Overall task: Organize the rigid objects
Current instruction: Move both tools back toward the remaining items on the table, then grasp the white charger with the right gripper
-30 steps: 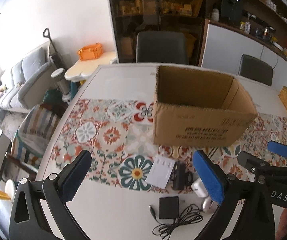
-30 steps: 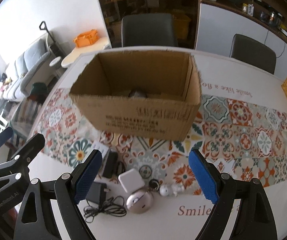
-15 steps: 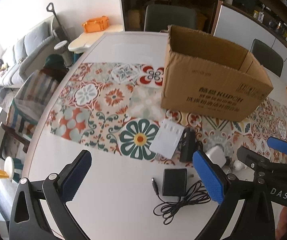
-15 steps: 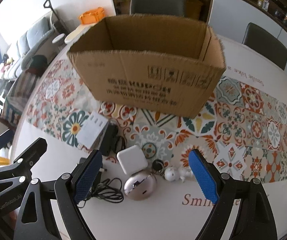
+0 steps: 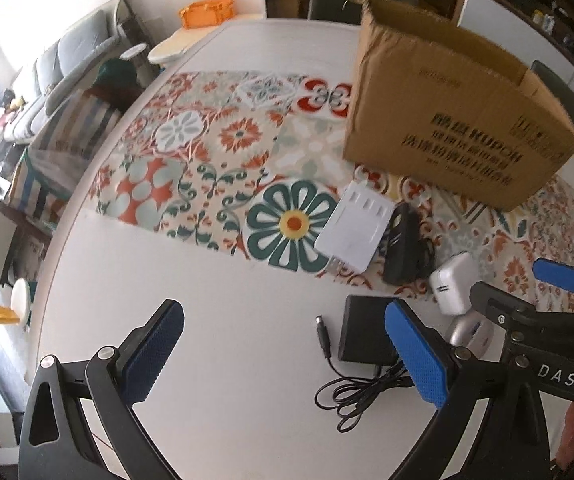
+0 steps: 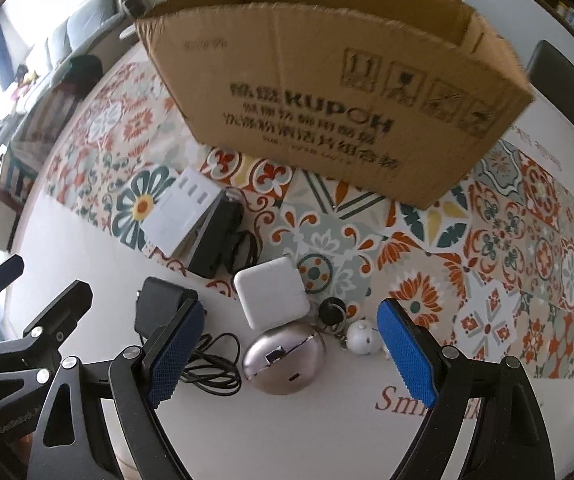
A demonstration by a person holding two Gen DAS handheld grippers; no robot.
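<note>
Since a second ago both views sit lower over the table: left gripper and right gripper gape empty (nothing picked yet), chargers clustered before the cardboard box.

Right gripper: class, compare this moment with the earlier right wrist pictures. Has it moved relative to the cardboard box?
Yes. The right gripper, jaws open and empty, has come down toward the table: the cardboard box and silver case now look larger and closer.
</note>
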